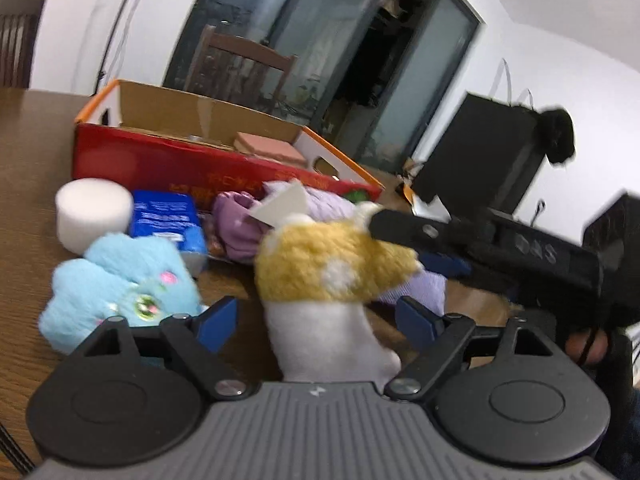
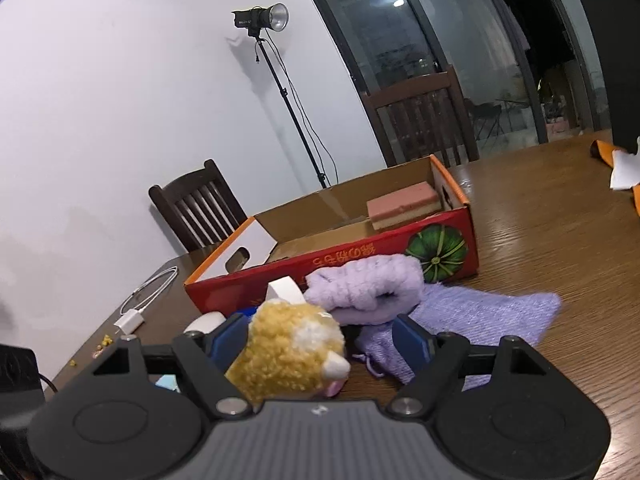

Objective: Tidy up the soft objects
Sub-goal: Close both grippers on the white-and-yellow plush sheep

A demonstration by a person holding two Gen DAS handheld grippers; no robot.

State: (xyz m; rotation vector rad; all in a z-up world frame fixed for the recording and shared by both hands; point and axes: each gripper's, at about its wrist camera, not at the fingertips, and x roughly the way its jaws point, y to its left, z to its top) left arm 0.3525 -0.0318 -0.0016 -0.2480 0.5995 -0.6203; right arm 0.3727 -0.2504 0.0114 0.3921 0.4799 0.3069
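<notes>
A yellow-and-white plush toy (image 1: 320,276) stands on the wooden table (image 1: 36,152) in front of a red cardboard box (image 1: 160,160). My left gripper (image 1: 318,322) is open around its white lower body, and the blue pads (image 1: 218,322) stand a little off it. My right gripper (image 2: 318,340) is open around the toy's yellow head (image 2: 288,348). There the left pad (image 2: 228,340) touches the fur and the right pad is well clear. In the left wrist view the right gripper (image 1: 400,242) comes in from the right at the toy's head.
A light blue plush (image 1: 116,284), a white foam cylinder (image 1: 94,212), a blue packet (image 1: 168,220) and purple cloths (image 1: 248,224) lie beside the toy. A lilac towel (image 2: 480,316) is spread by the box, which holds a pink sponge (image 2: 404,206). A white cable (image 2: 148,292) lies at the left.
</notes>
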